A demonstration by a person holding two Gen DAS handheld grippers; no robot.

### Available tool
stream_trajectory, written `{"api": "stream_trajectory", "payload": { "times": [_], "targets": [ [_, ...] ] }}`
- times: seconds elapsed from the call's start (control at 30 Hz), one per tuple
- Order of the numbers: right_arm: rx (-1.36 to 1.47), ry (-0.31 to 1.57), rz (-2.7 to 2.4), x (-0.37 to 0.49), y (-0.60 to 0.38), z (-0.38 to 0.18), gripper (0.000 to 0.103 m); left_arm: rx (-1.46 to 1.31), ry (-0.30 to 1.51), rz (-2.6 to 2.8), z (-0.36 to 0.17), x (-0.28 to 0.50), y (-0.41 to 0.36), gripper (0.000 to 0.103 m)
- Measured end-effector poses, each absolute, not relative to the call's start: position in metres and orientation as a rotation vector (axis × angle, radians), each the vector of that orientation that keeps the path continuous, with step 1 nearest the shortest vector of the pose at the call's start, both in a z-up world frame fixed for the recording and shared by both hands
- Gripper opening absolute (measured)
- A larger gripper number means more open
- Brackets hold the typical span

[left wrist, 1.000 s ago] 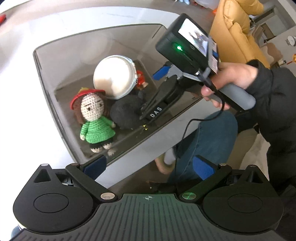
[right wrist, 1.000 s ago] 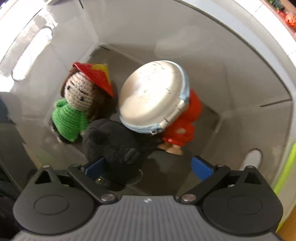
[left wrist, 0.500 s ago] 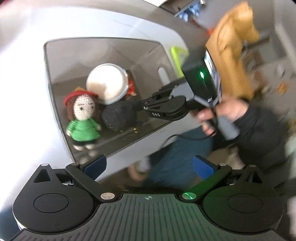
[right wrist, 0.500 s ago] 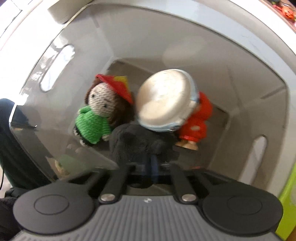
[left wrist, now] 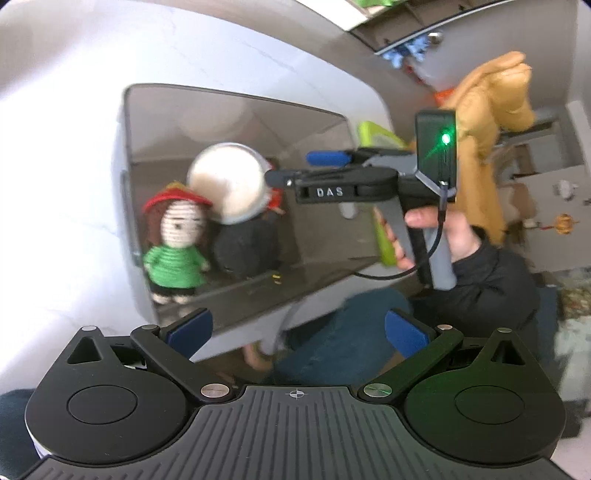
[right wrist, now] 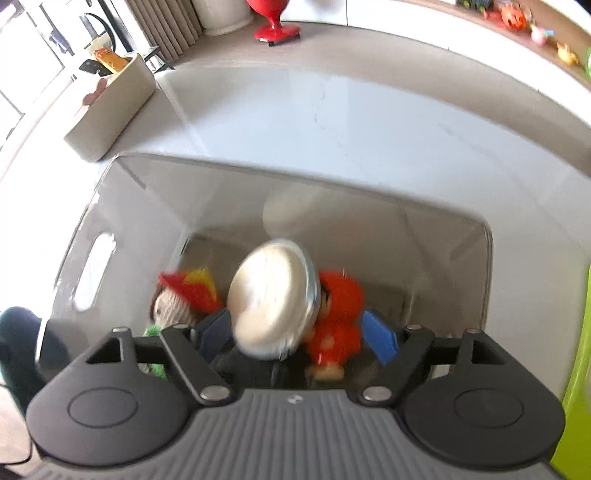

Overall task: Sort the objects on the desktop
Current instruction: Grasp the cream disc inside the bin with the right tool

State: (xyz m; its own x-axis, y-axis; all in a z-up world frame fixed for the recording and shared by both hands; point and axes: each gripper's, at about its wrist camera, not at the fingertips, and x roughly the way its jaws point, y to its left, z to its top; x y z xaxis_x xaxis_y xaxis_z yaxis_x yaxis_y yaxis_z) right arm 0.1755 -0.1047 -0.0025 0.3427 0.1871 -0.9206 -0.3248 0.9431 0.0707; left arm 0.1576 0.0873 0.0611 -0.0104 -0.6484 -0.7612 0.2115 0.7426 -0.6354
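Note:
A grey bin (left wrist: 236, 110) (right wrist: 177, 195) holds a crocheted doll (left wrist: 173, 251) (right wrist: 184, 291) in a green dress and red hat. Beside it are a white round-headed figure (left wrist: 229, 184) (right wrist: 273, 299) in red clothes and a black plush (left wrist: 247, 251). A hand holds my right gripper (left wrist: 299, 168) (right wrist: 295, 334) above the toys. Its jaws are opening and nothing is pressed between its blue pads (right wrist: 380, 336). My left gripper (left wrist: 297, 328) stands open and empty near the bin's front corner, over the table edge.
The bin sits on a white table (right wrist: 332, 122). A cream box (right wrist: 110, 103) and a red stand (right wrist: 275, 29) are at the back. A lime-green item (right wrist: 576, 350) (left wrist: 373, 136) flanks the bin. A person's jeans (left wrist: 343, 343) and a yellow coat (left wrist: 487, 110) are past the edge.
My right gripper shut with nothing in it, then spread its jaws again while lifting out of the bin. The left gripper drew back a little and rolled.

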Motion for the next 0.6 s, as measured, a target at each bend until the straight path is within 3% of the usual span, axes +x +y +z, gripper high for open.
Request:
{"api": "stream_trajectory", "payload": {
  "times": [0.17, 0.27, 0.33, 0.37, 0.6],
  "targets": [
    [-0.162, 1.258, 0.351, 0.202, -0.090, -0.039, 0.069, -0.289, 1.419, -0.697, 0.063, 0.153, 0.076, 0.103],
    [-0.110, 1.267, 0.363, 0.204, -0.091, -0.051, 0.074, -0.189, 1.390, -0.709, 0.067, 0.145, 0.064, 0.103],
    [-0.104, 1.227, 0.370, 0.200, -0.089, -0.048, 0.061, -0.140, 1.377, -0.733, 0.069, 0.139, 0.056, 0.103],
    [-0.094, 1.209, 0.392, 0.198, -0.088, -0.044, 0.045, -0.126, 1.373, -0.746, 0.069, 0.135, 0.053, 0.103],
    [-0.052, 1.176, 0.416, 0.188, -0.078, -0.024, 0.034, -0.067, 1.352, -0.786, 0.070, 0.122, 0.046, 0.103]
  ]
}}
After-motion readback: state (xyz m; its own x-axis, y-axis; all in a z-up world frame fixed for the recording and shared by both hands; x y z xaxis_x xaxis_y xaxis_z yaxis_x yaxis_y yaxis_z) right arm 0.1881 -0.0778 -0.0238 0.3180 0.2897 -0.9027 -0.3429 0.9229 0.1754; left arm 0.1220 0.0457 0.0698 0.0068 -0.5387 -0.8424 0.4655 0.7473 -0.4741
